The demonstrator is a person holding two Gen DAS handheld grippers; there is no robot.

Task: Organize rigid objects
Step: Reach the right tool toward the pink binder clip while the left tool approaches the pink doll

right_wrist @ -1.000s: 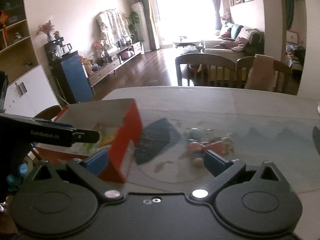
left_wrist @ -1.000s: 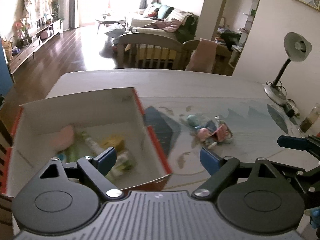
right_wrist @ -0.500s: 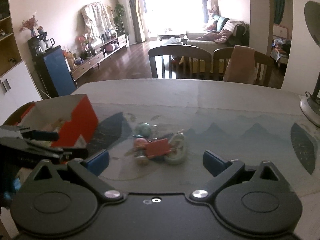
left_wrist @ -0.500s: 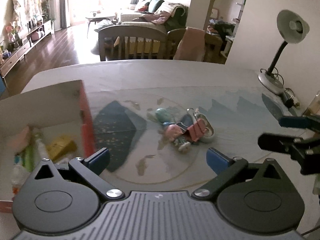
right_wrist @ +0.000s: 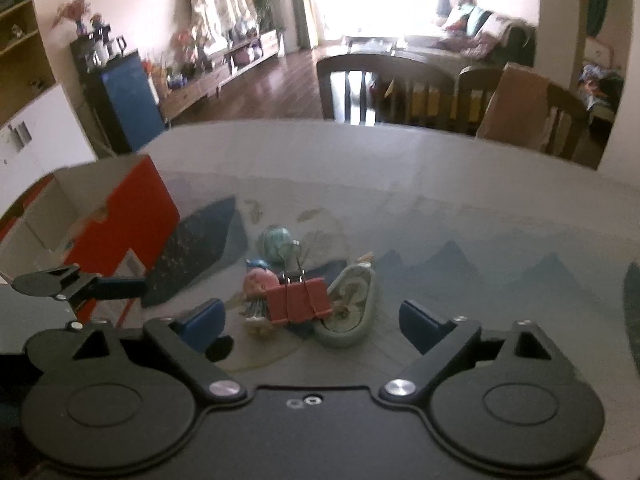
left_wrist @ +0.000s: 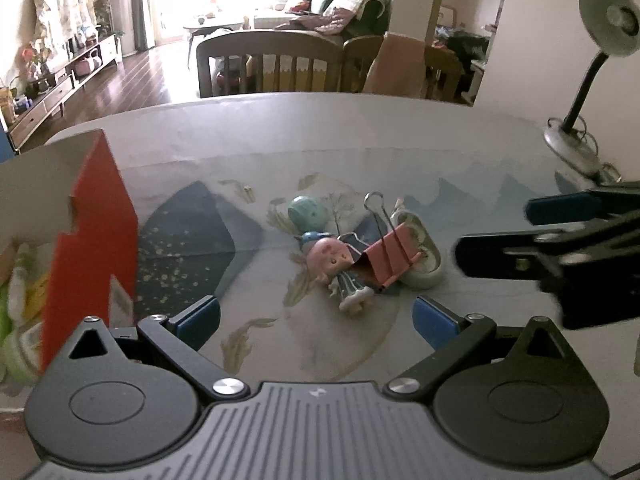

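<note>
Binder clip lies ahead between right gripper's spread fingers, untouched.

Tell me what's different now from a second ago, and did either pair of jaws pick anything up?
Both grippers swung away from the red box toward the toy pile. The left gripper opened its jaws wider; the right gripper has just been closing its jaws, empty. Nothing was picked up. The doll, red binder clip and teal ball lie as before.
</note>
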